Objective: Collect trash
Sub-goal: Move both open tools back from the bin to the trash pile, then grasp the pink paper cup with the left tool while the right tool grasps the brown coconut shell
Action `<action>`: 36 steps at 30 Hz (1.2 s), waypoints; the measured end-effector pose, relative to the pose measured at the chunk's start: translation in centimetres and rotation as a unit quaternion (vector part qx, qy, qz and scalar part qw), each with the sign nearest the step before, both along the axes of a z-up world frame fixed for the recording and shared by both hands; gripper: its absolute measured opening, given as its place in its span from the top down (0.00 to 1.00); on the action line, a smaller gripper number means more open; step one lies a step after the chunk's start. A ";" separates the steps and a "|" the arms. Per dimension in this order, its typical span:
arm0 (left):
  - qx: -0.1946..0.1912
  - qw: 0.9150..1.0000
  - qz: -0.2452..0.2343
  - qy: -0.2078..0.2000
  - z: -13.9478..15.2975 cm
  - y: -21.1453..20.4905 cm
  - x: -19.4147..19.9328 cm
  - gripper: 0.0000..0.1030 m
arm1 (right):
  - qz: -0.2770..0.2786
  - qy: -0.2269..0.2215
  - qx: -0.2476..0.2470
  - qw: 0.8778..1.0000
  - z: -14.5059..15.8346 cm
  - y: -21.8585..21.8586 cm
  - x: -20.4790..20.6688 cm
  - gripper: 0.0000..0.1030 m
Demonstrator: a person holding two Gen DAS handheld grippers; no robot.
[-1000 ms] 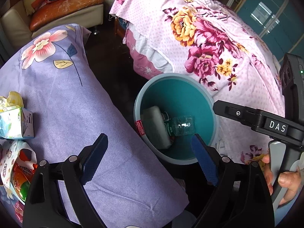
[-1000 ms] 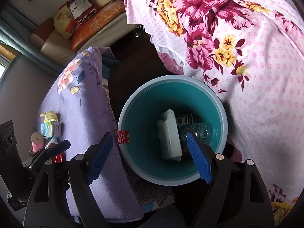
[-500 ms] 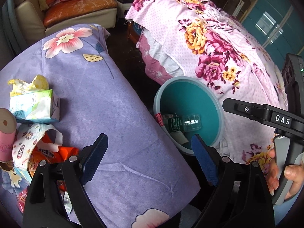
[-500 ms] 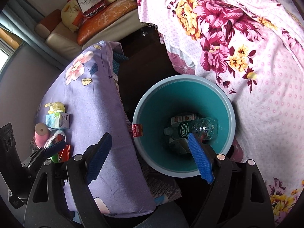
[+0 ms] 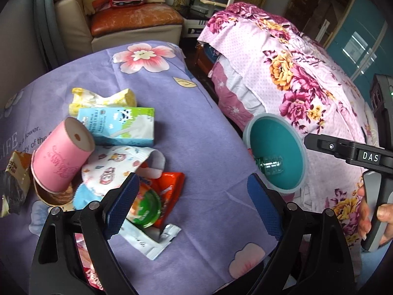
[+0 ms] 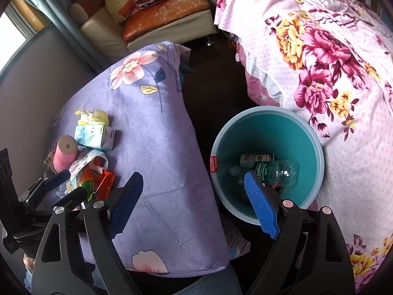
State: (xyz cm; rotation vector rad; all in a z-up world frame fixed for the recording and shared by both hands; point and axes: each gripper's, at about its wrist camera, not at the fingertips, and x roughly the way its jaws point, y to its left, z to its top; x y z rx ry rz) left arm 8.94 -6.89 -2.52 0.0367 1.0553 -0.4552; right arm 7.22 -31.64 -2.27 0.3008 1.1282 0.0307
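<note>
A pile of trash lies on the purple cloth (image 5: 196, 127): a pink paper cup (image 5: 61, 154) on its side, a milk carton (image 5: 120, 125), a yellow wrapper (image 5: 98, 98), a patterned face mask (image 5: 118, 167), an orange packet (image 5: 169, 186) and a white sachet (image 5: 149, 241). My left gripper (image 5: 194, 204) is open and empty just right of the pile. The teal bin (image 6: 267, 162) stands on the floor and holds a green plastic bottle (image 6: 275, 172) and a small can (image 6: 255, 157). My right gripper (image 6: 194, 206) is open and empty, above the bin's near left rim.
A bed with a pink floral cover (image 6: 331, 56) rises right of the bin. A cream sofa with an orange cushion (image 6: 167, 5) stands at the back. A dark floor gap (image 6: 216, 78) runs between the purple-covered surface and the bed.
The left gripper has swung left from over the bin to the trash pile. The right gripper has drawn back and left from the bin. The white box seen in the bin earlier no longer shows.
</note>
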 end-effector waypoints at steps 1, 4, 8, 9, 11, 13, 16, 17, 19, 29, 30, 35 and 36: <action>0.005 1.000 0.003 -0.004 0.1 1.0 -0.1 0.13 | 0.007 -0.001 -0.006 1.000 0.1 0.7 0.2 0.22; 0.011 1.000 0.013 -0.011 0.2 3.7 -0.2 0.13 | 0.043 -0.002 -0.028 0.999 0.2 3.5 0.9 0.22; 0.025 0.999 0.025 -0.020 0.2 7.3 -0.2 0.13 | 0.095 -0.003 -0.062 0.994 0.4 7.3 1.8 0.22; 0.030 0.999 0.029 -0.022 0.2 8.1 0.0 0.13 | 0.105 -0.004 -0.068 0.992 0.4 8.0 2.0 0.22; 0.040 0.998 0.041 -0.024 0.1 10.1 0.3 0.13 | 0.126 -0.004 -0.076 0.989 0.5 9.8 2.7 0.22; 0.048 0.997 0.048 -0.025 0.0 11.7 0.9 0.13 | 0.145 -0.002 -0.085 0.986 0.5 11.2 3.3 0.22; 0.068 0.996 0.052 -0.028 -0.3 13.2 1.8 0.13 | 0.177 0.003 -0.100 0.979 0.4 13.4 4.2 0.22; 0.076 0.995 0.052 -0.029 -0.4 13.4 2.2 0.13 | 0.186 0.003 -0.106 0.977 0.4 14.1 4.5 0.22; 0.095 0.994 0.049 -0.029 -0.8 13.8 3.1 0.13 | 0.197 0.003 -0.112 0.974 0.4 15.0 5.0 0.22; 0.162 0.986 -0.024 -0.029 -3.2 11.2 6.4 0.13 | 0.239 0.027 -0.134 0.961 -0.5 17.3 8.0 0.22; 0.163 0.986 -0.030 -0.028 -3.4 10.9 6.6 0.13 | 0.242 0.029 -0.136 0.960 -0.7 17.4 8.3 0.22; 0.169 0.984 -0.040 -0.036 -4.3 10.2 7.3 0.13 | 0.248 0.036 -0.141 0.958 -1.3 17.6 9.3 0.22; 0.165 0.985 -0.038 -0.041 -4.2 10.2 7.3 0.21 | 0.248 0.037 -0.140 0.958 -1.4 17.6 9.4 0.22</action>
